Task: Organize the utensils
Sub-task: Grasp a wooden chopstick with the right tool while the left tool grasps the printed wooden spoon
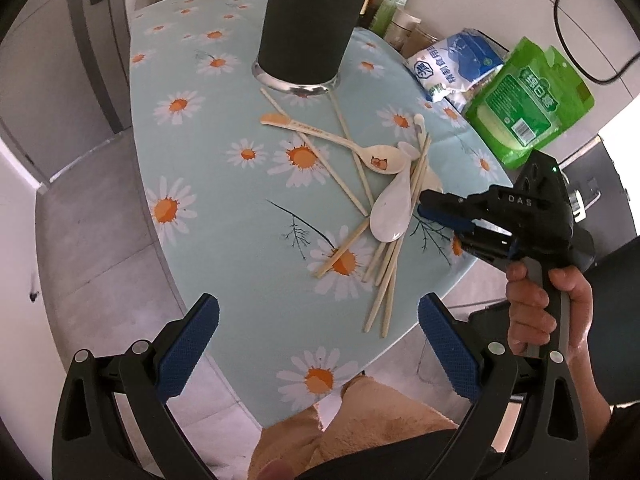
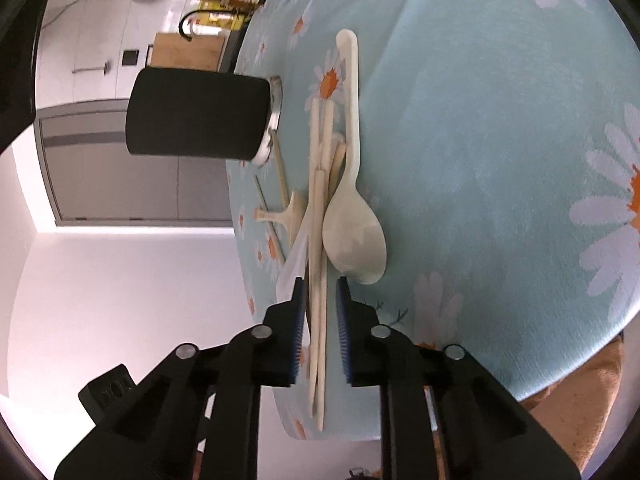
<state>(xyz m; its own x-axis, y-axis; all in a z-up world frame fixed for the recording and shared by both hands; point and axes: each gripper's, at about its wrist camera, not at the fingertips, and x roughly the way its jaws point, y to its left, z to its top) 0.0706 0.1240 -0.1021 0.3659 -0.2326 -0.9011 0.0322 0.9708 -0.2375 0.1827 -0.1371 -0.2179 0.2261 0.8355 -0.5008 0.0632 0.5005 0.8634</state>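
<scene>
You're bringing your right tongs (image 2: pixel 319 312) around a bundle of chopsticks (image 2: pixel 318 280) on the daisy-print counter (image 1: pixel 224 208), pads (image 2: pixel 342 320) straddling them, not yet clenched. The white spoon (image 2: pixel 354 236) is lying just beside (touching the sticks). Your left tongs (image 1: pixel 318 344) are hovering spread wide, released. The black holder (image 1: pixel 308 24) is standing beyond the pile.

spoon (image 2: pixel 354 236) beside chopsticks (image 2: pixel 318 320), holder (image 1: pixel 310 28) behind
</scene>
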